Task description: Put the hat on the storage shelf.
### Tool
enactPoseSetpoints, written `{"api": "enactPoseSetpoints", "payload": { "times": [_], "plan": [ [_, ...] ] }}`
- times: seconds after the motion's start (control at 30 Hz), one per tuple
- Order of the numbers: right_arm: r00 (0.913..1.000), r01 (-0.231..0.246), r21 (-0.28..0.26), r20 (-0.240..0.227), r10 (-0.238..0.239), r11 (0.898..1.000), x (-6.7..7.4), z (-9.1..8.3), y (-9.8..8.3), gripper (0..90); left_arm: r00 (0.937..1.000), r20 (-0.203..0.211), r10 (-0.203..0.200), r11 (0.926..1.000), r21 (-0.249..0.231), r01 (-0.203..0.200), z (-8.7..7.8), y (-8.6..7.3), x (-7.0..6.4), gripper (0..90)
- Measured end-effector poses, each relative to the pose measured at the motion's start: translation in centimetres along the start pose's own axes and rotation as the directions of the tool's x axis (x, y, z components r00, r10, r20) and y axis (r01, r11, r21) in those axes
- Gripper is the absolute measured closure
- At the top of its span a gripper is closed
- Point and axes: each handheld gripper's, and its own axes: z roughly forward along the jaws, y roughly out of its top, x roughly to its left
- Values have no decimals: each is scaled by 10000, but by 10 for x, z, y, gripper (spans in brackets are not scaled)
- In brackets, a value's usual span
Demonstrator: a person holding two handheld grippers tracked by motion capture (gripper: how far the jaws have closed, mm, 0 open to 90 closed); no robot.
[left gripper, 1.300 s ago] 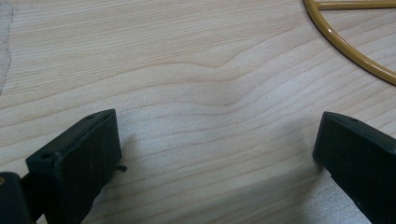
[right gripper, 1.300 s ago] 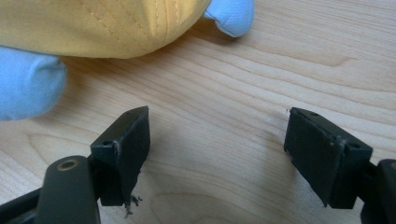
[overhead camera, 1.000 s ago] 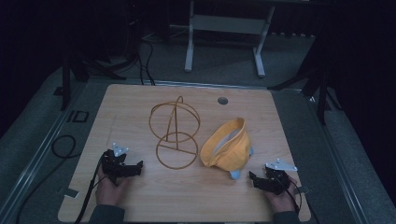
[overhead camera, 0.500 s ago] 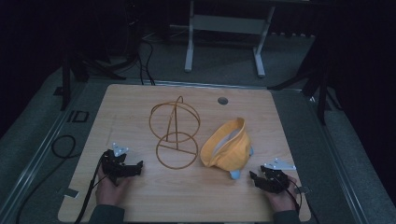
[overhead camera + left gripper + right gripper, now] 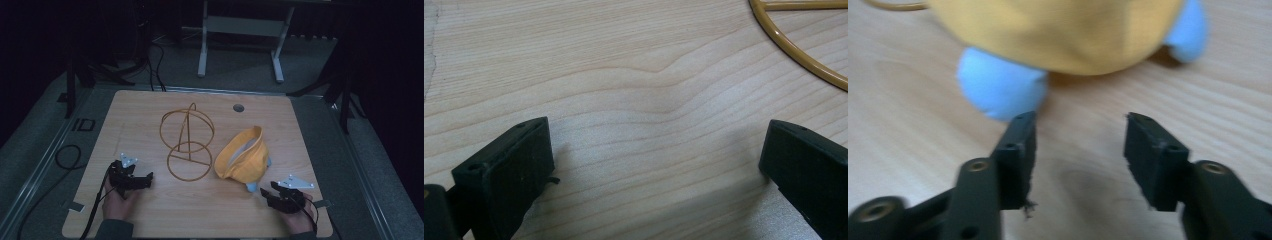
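Wooden table (image 5: 150,115): wire stand (image 5: 187,142) beside yellow hat (image 5: 242,156), possibly blue-trimmed. Left gripper (image 5: 146,180) spread wide; right gripper (image 5: 264,192) parted, empty, near hat.

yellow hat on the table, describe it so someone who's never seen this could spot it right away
On the light wooden table, look at the near right part, just ahead of the right claw. There lies a soft yellow fabric hat with pale blue bits poking out beneath it, resting right of the golden wire stand. It is the only cloth item; its neighbour is bare thin wire rings.
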Motion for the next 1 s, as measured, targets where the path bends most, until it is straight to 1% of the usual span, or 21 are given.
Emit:
{"api": "enactPoseSetpoints", "payload": {
  "times": [0.03, 0.07, 0.1, 0.13, 0.27, 0.37, 0.4, 0.43, 0.47, 0.5, 0.57, 0.7, 0.83, 1.0],
  "plan": [
    [9999, 59, 79, -159, -58, 10000, 4, 1, 0, 403, 10000, 1, 1, 10000, -1, -1, 0, 0, 0, 8],
    [9999, 59, 79, -159, -58, 10000, 4, 1, 0, 403, 10000, 1, 1, 10000, -1, -1, 0, 0, 0, 8],
    [9995, 262, 49, -173, -261, 9996, 12, 2, 1, 370, 10000, 0, 1, 10000, 0, -1, 0, 0, 0, 8],
    [9993, 326, 33, -208, -325, 9995, 15, 3, 1, 359, 10000, 0, 1, 10000, 0, -1, 0, 0, 0, 8],
    [9980, 553, 22, -314, -552, 9985, 25, 9, 3, 349, 10000, 1, 4, 10000, 1, -4, 0, 0, 0, 8],
    [9979, 615, 72, -220, -613, 9981, 31, 17, 6, 354, 10000, 2, 3, 10000, -1, -3, 0, 0, 0, 8],
    [9979, 615, 72, -220, -613, 9981, 31, 17, 6, 354, 10000, 2, 3, 10000, -1, -3, 0, 0, 0, 8],
    [9983, 563, 41, -165, -562, 9984, 33, 21, 7, 376, 10000, 3, -15, 10000, -18, 15, 0, 0, 0, 8],
    [9983, 563, 41, -165, -562, 9984, 33, 21, 7, 376, 10000, 3, -15, 10000, -18, 15, 0, 0, 0, 8],
    [9986, 530, -44, -40, -531, 9986, 34, 23, 9, 423, 10000, 4, 7, 10000, -2, -7, 0, 0, 0, 8],
    [9985, 556, -106, 14, -556, 9984, 34, 22, 10, 487, 10000, 3, 4, 10000, -2, -4, 0, 0, 0, 8],
    [9973, 720, -292, 151, -716, 9970, 35, 19, 11, 583, 10000, 3, 4, 10000, -1, -4, 0, 0, 0, 8],
    [9944, 1016, -435, 334, -1002, 9939, 36, 14, 12, 641, 10000, 2, 1, 10000, -3, -1, 0, 0, 0, 8],
    [9924, 1190, -713, 405, -1164, 9903, 36, 9, 15, 697, 10000, 2, 4, 10000, 2, -4, 0, 0, 0, 8]
  ]
}}
